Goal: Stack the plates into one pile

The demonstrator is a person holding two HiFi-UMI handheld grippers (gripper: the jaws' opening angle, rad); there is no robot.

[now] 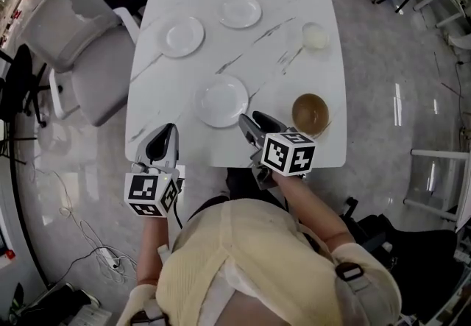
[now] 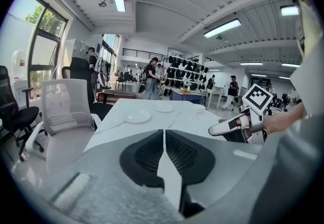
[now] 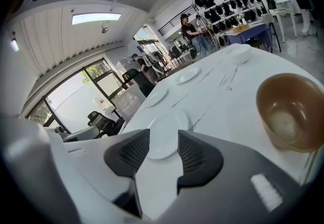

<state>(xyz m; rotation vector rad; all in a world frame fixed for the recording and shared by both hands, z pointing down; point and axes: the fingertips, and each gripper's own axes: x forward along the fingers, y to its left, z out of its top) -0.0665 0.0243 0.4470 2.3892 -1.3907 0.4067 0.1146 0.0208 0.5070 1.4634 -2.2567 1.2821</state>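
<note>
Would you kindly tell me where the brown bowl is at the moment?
Head view: the brown bowl sits on the table by its near right corner, just right of the open right tool.

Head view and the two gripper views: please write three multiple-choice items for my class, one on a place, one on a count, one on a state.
1. Where on the table does the brown bowl stand?
A. near right corner
B. far left corner
C. centre

2. How many white plates lie on it?
A. two
B. three
C. five

3. What state is the right gripper in?
A. shut on a plate
B. open, empty
C. shut on the bowl

Key:
1 A, it sits at the near edge beside the right gripper.
2 B, three lie apart, unstacked.
3 B, its own view shows a clear gap between its pads.
</note>
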